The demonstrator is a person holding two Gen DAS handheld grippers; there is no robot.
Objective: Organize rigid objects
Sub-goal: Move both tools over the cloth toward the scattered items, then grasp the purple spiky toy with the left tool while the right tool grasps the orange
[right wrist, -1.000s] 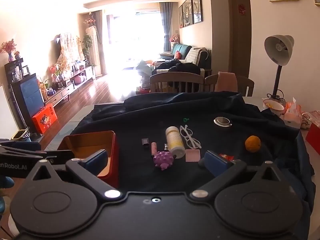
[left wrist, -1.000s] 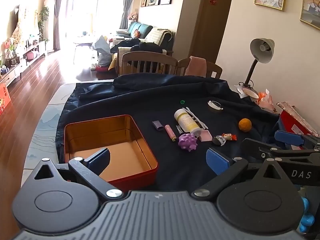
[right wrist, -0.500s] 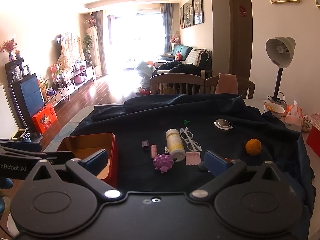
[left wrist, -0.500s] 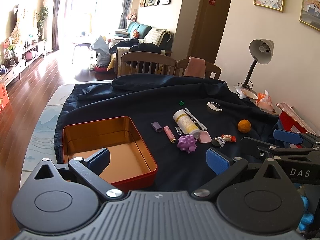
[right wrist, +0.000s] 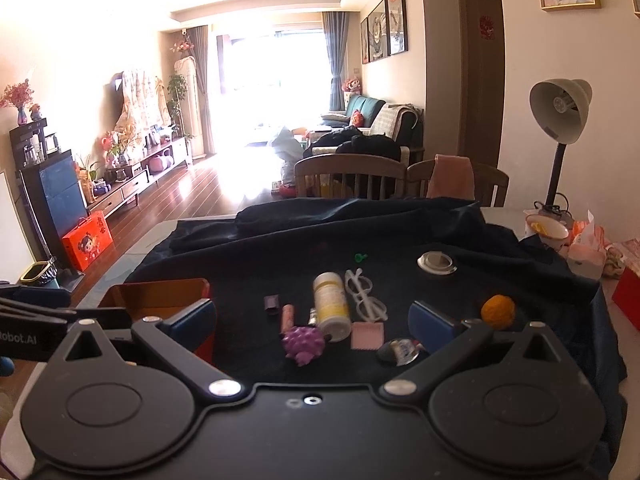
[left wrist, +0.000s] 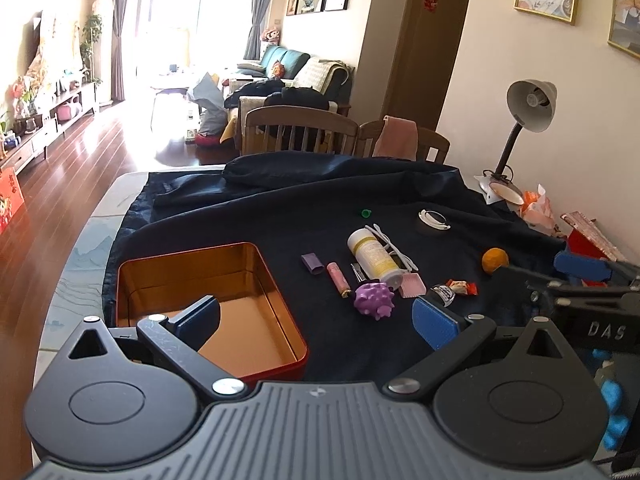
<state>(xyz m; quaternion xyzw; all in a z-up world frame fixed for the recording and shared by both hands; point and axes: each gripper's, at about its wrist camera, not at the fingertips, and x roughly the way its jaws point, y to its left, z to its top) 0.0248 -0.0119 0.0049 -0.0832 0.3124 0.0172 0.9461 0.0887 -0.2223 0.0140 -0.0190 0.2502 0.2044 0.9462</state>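
Observation:
An empty red tin [left wrist: 208,304] with a gold inside sits on the dark cloth at the left. Right of it lie small objects: a purple spiky ball [left wrist: 374,299], a white bottle [left wrist: 374,256] on its side, a pink tube [left wrist: 338,278], a purple cap [left wrist: 312,263], white glasses [right wrist: 366,294], a pink card [right wrist: 367,335], an orange fruit [left wrist: 495,260] and a round metal lid [right wrist: 437,262]. My left gripper [left wrist: 316,320] hangs open over the tin's near right corner. Open too, my right gripper [right wrist: 312,318] hovers just short of the spiky ball [right wrist: 304,343]. Neither holds anything.
A grey desk lamp [left wrist: 528,108] and a bowl [right wrist: 546,230] stand at the table's far right, with tissues and a red box [left wrist: 588,240] beside them. Wooden chairs [left wrist: 300,130] stand behind the table. Bunched cloth [left wrist: 320,170] ridges the far edge.
Both grippers have crept slightly forward and lower toward the table; objects look a little nearer. Both stay open and no object has moved.

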